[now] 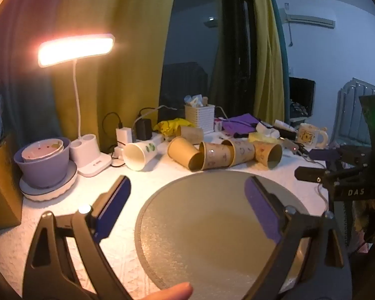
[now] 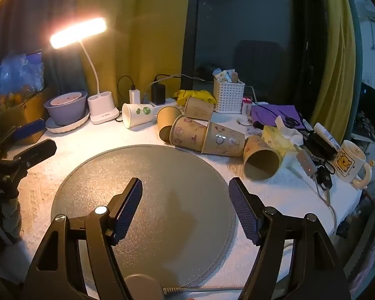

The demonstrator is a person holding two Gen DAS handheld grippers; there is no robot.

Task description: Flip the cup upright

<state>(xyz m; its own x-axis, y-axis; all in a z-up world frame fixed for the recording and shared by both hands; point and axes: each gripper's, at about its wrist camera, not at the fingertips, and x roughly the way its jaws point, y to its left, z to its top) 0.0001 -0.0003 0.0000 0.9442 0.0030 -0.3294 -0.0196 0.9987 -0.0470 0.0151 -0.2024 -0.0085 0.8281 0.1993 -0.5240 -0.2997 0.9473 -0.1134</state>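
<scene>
Several paper cups lie on their sides beyond a round grey mat (image 1: pixel 212 227) (image 2: pixel 152 195). A white cup with green print (image 1: pixel 140 155) (image 2: pixel 137 113) lies at the left. Brown cups (image 1: pixel 185 153) (image 2: pixel 187 130) lie in a row beside it, and the rightmost brown cup (image 1: pixel 268 153) (image 2: pixel 261 161) has its mouth toward me. My left gripper (image 1: pixel 187 187) is open and empty above the mat's near left. My right gripper (image 2: pixel 185 187) is open and empty above the mat; it also shows at the right edge of the left wrist view (image 1: pixel 312 173).
A lit desk lamp (image 1: pixel 75 50) (image 2: pixel 78 32) stands at the back left beside a purple bowl on a plate (image 1: pixel 43 162) (image 2: pixel 66 110). A white basket (image 2: pixel 228 95), chargers, purple cloth and a bear mug (image 2: pixel 348 161) (image 1: pixel 310 135) crowd the back and right.
</scene>
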